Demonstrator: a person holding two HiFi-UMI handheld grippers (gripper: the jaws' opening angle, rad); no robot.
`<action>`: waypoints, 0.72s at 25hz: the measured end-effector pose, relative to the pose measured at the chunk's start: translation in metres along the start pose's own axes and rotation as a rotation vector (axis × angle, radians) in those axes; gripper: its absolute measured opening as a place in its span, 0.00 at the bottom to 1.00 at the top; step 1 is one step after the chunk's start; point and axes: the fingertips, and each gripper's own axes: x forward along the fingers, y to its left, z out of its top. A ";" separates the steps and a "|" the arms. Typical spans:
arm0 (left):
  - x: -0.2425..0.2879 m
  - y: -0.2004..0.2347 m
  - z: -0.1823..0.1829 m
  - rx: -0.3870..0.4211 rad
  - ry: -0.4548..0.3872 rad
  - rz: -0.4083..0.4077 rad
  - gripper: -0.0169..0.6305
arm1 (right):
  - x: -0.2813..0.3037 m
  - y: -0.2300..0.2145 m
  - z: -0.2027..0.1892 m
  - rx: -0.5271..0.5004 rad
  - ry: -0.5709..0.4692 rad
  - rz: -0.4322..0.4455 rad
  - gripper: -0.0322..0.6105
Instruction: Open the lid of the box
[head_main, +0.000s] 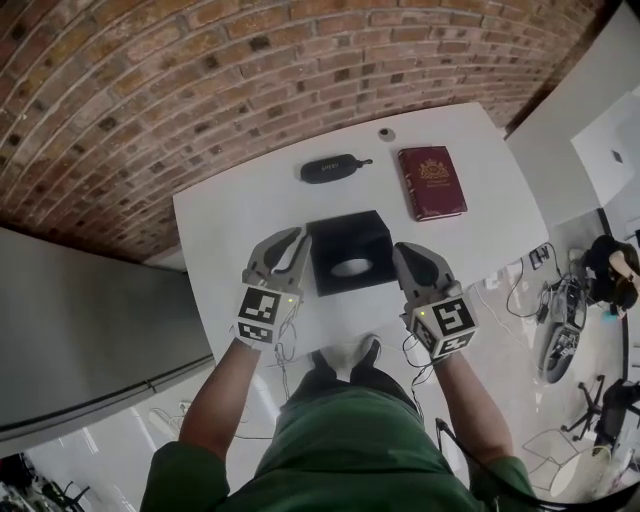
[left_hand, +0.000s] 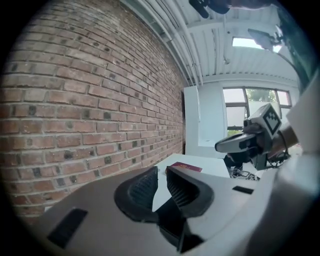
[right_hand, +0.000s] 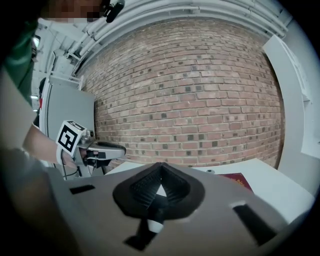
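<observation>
A black cube-shaped box (head_main: 349, 252) stands in the middle of the white table (head_main: 230, 215), with a pale oval patch on its top. My left gripper (head_main: 297, 238) hovers just left of the box, its jaws together with nothing between them (left_hand: 161, 172). At the box's right side is my right gripper (head_main: 403, 250), shut and empty, its ribbed pads meeting (right_hand: 160, 167). I cannot tell whether either touches the box. Neither gripper view shows the box; each shows the other gripper across from it.
Behind the box lie a black oblong case (head_main: 330, 168), a dark red book (head_main: 431, 182) and a small round object (head_main: 386, 134). A brick wall (head_main: 200, 80) runs behind the table. A grey cabinet (head_main: 80, 330) stands at the left, cables and gear at the right.
</observation>
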 end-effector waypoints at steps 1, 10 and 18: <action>-0.004 -0.002 0.004 0.000 -0.012 0.005 0.10 | -0.001 0.001 0.003 0.001 -0.006 0.000 0.05; -0.033 -0.027 0.030 -0.018 -0.076 0.035 0.10 | -0.016 0.024 0.031 -0.006 -0.060 0.025 0.05; -0.051 -0.039 0.042 -0.031 -0.112 0.043 0.10 | -0.031 0.023 0.039 -0.037 -0.095 -0.011 0.05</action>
